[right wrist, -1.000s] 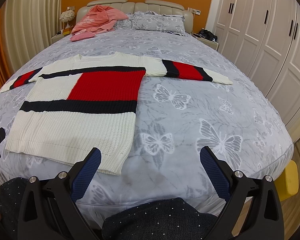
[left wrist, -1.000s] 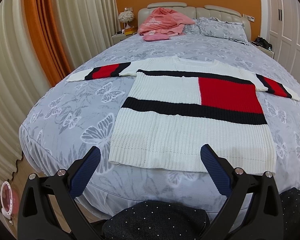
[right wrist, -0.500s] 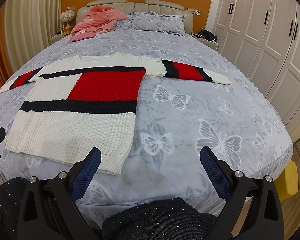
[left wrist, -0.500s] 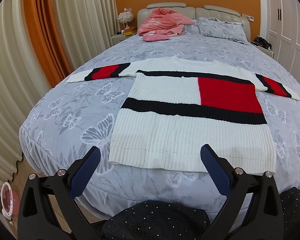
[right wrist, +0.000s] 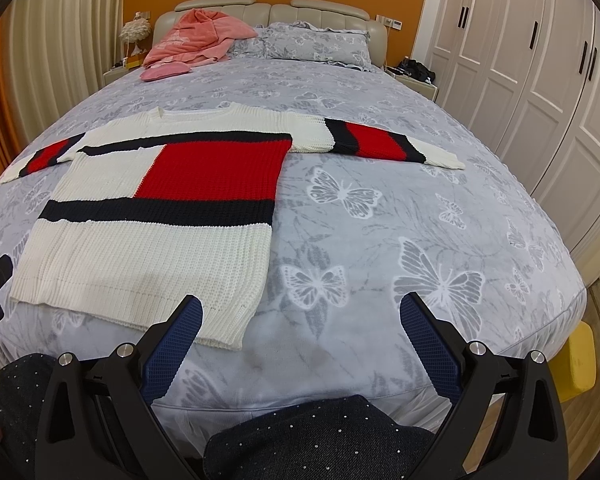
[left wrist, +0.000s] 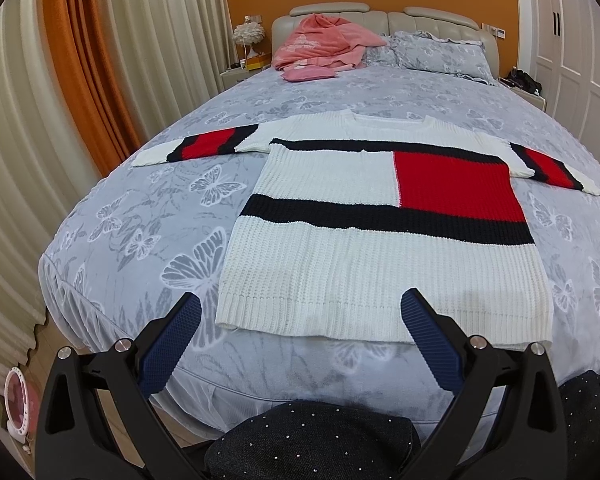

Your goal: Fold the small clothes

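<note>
A white knit sweater (left wrist: 372,264) with black bands and a red block lies flat on the bed, both sleeves spread sideways. In the right wrist view the same sweater (right wrist: 148,248) fills the left half of the bed. My left gripper (left wrist: 300,304) hovers open just before the sweater's hem, near its left corner, holding nothing. My right gripper (right wrist: 300,304) hangs open before the bed's front edge, to the right of the hem's right corner, with nothing between its blue pads.
The bed (right wrist: 420,240) has a grey butterfly cover. Pink clothes (left wrist: 324,44) and pillows (left wrist: 440,52) lie at the headboard. Curtains (left wrist: 80,80) stand left, white wardrobe doors (right wrist: 540,60) right. A dark speckled garment (right wrist: 320,440) shows below both grippers.
</note>
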Tool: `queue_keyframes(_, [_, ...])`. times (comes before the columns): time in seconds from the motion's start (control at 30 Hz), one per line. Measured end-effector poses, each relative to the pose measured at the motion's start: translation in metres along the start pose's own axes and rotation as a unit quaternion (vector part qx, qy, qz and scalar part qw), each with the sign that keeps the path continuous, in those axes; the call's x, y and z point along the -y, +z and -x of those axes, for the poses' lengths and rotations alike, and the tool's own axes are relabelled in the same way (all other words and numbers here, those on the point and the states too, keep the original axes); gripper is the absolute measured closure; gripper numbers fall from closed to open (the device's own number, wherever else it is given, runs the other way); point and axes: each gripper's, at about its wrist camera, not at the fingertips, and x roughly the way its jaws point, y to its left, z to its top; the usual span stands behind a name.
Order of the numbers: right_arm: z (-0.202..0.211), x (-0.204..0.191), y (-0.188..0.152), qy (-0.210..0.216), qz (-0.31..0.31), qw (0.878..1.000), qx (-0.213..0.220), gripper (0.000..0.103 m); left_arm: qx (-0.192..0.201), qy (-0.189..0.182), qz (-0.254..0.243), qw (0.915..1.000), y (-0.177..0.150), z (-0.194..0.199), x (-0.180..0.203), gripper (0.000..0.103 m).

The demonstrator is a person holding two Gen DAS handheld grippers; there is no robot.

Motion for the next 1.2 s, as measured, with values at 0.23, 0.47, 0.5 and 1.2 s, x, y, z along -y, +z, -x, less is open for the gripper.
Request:
queue_keyframes(0.23, [-0.001, 0.01, 0.006, 0.015, -0.012, 1.0, -0.012, 0.005, -0.001, -0.001, -0.003, 1.0, 0.003, 0.001, 0.0, 0.005])
queue_keyframes(0.47, [-0.066, 0.09, 0.08, 0.016, -0.062, 0.998, -0.02, 0.005, -0.008, -0.041, 0.017, 0.999, 0.021, -0.01, -0.005, 0.005])
queue_keyframes(0.5, [-0.082, 0.105, 0.093, 0.015, -0.075, 0.997, -0.026, 0.005, -0.009, -0.04, 0.017, 0.999, 0.027, -0.016, -0.004, 0.005])
queue_keyframes(1.2, [-0.384, 0.312, 0.213, -0.039, -0.305, 0.943, -0.124, 0.056, -0.046, -0.016, -0.022, 0.9986, 0.081, -0.109, 0.054, 0.005])
